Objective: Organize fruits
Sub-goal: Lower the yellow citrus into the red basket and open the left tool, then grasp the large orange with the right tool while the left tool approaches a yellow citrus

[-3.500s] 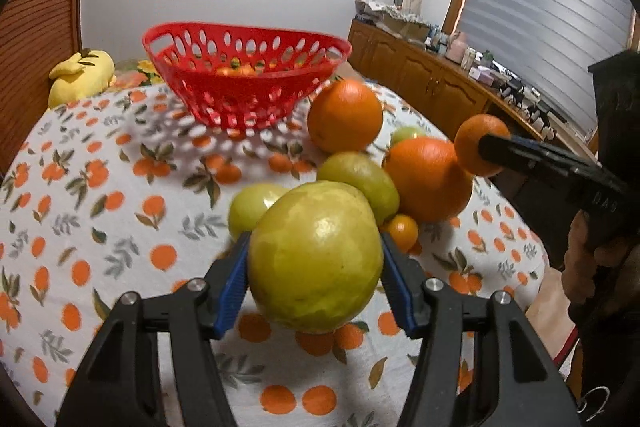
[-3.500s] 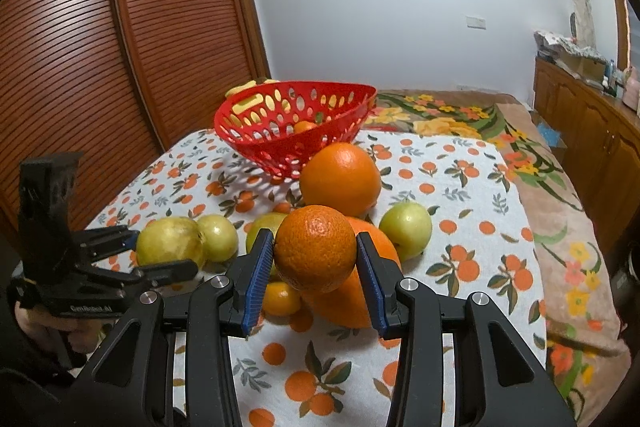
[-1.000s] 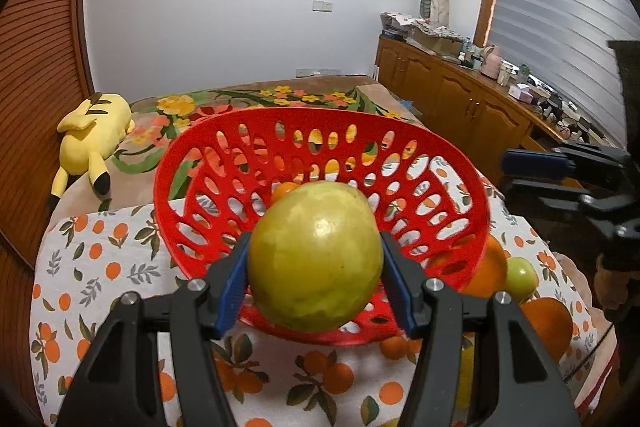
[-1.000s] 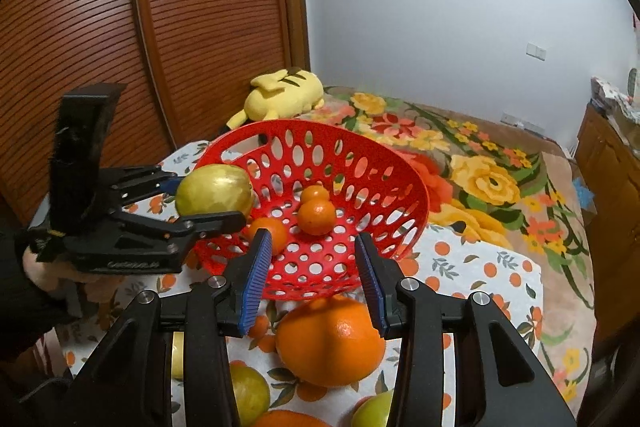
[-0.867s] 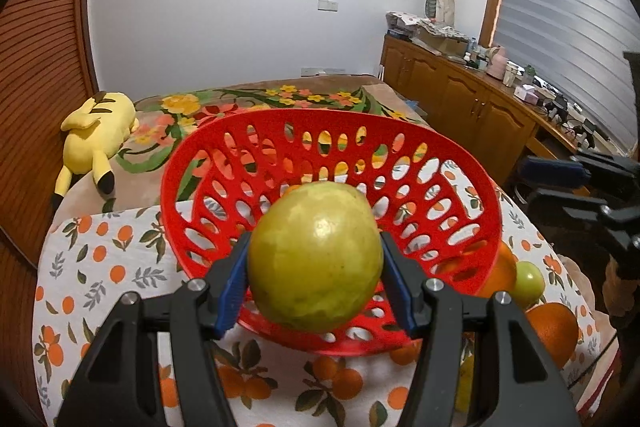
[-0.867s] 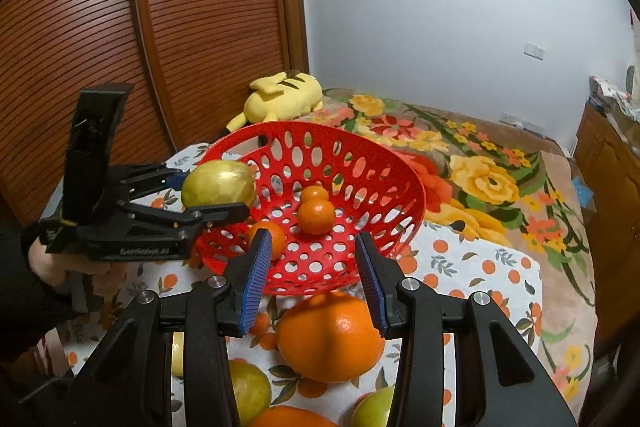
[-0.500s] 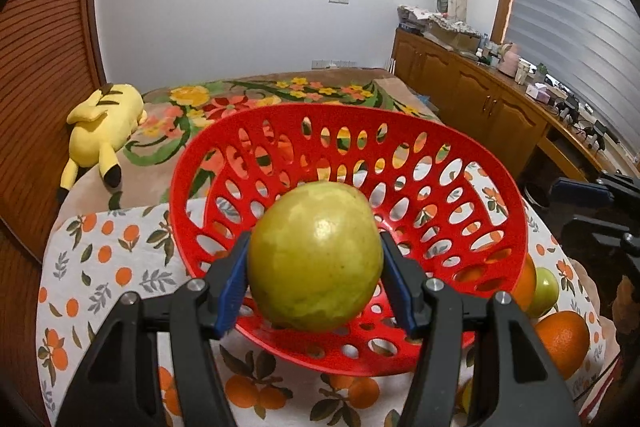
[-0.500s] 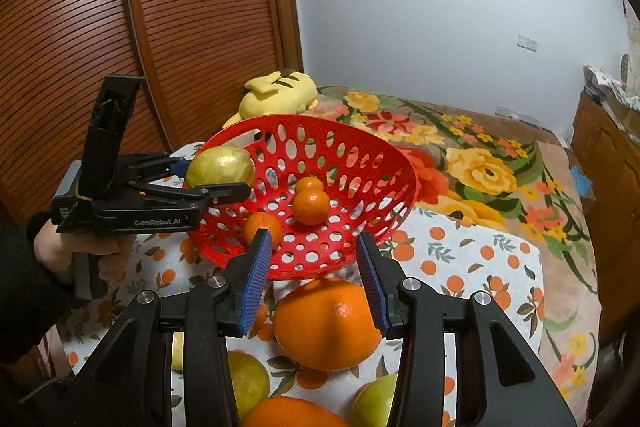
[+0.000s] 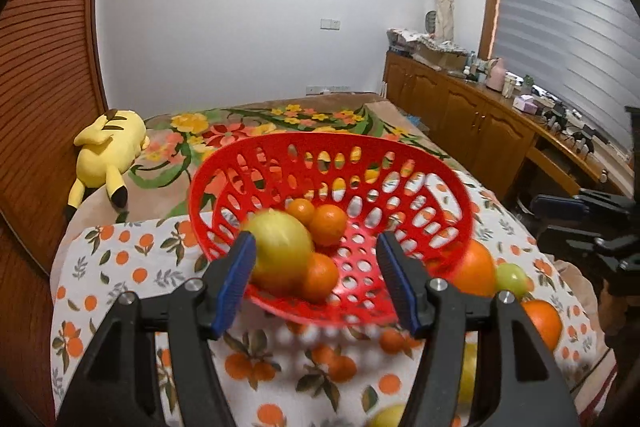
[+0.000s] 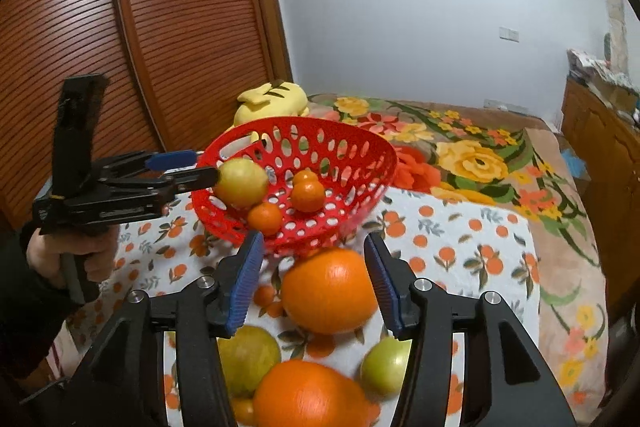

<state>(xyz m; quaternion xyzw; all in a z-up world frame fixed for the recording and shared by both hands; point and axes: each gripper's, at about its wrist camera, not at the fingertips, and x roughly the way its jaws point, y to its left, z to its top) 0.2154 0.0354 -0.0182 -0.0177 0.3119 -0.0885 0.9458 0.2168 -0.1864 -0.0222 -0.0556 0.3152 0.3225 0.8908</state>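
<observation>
Tablecloth (image 9: 100,267); pear (image 9: 280,255) beyond spread jaws

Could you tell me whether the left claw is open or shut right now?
Open: the left claw has spread, with the yellow-green fruit lying in the red basket.

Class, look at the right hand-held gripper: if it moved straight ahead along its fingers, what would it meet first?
Probably the large orange on the tablecloth, which lies between the open fingers of the right hand-held gripper; the red basket sits just behind it, though depth is uncertain.
</observation>
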